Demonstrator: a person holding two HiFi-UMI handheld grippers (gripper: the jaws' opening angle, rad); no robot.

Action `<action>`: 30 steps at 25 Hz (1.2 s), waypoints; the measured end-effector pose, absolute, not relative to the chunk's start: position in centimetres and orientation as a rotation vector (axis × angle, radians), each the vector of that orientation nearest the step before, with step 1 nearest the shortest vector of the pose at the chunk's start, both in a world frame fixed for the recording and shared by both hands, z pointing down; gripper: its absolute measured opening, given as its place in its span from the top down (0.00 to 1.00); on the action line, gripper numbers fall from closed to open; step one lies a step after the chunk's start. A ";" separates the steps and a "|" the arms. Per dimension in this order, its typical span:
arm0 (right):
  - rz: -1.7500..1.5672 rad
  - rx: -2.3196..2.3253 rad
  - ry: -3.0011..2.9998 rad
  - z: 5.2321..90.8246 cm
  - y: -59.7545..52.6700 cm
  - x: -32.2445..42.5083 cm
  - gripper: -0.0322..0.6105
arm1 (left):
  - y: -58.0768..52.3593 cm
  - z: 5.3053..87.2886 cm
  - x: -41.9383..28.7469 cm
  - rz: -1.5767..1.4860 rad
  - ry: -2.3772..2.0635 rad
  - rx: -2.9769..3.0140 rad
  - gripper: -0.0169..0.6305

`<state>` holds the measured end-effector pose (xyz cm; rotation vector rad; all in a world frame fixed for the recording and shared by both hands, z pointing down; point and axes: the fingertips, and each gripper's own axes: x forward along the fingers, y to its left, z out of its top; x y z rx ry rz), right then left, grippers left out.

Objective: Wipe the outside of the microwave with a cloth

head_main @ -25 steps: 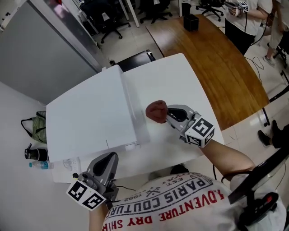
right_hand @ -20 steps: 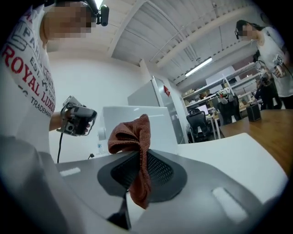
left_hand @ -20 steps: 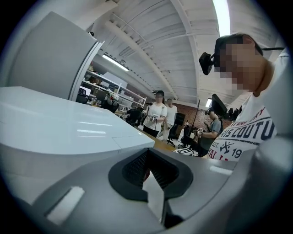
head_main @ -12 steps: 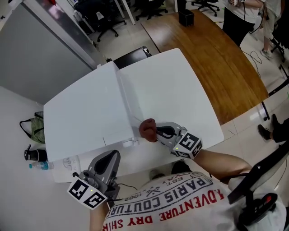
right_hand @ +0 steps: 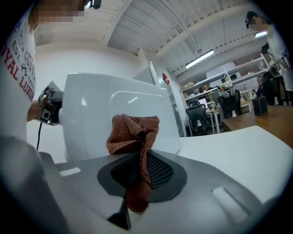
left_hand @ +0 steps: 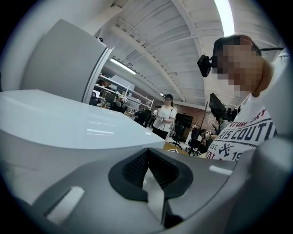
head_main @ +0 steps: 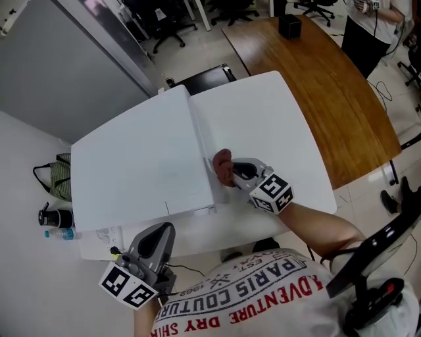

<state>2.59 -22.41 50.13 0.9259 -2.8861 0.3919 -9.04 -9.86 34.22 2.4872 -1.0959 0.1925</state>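
A white microwave (head_main: 138, 171) stands on a white table (head_main: 283, 125). My right gripper (head_main: 230, 172) is shut on a rust-brown cloth (head_main: 222, 164), which is pressed against the microwave's right side wall. In the right gripper view the bunched cloth (right_hand: 134, 132) sticks up from the gripper (right_hand: 137, 162) in front of the microwave (right_hand: 114, 114). My left gripper (head_main: 160, 232) hangs shut and holds nothing, below the microwave's front left. In the left gripper view the gripper (left_hand: 147, 176) points along the microwave's top (left_hand: 68, 128).
A wooden table (head_main: 329, 79) adjoins the white one on the right. A striped bag (head_main: 56, 181) and bottles (head_main: 56, 224) lie on the floor at the left. Office chairs (head_main: 164, 20) stand behind. A person (head_main: 375, 26) stands at the far right.
My right gripper brought the cloth from the open table top to the microwave's right side near the front, then slid it back along that wall. The left gripper stayed put.
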 end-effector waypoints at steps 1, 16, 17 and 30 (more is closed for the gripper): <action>0.382 0.932 -2.879 50.1 -23.5 2.5 0.89 | -10.0 34.2 -9.4 0.195 -1.109 2.484 0.97; 0.322 1.048 -2.718 50.4 -38.2 1.5 0.89 | -10.6 34.5 -12.4 0.217 -1.201 2.413 0.97; 0.332 1.060 -2.710 50.5 -38.8 1.4 0.89 | -10.5 34.7 -12.4 0.223 -1.200 2.409 0.97; 0.358 1.229 -2.653 49.3 -38.3 5.1 0.89 | -9.9 35.1 -13.3 0.206 -1.126 2.438 0.97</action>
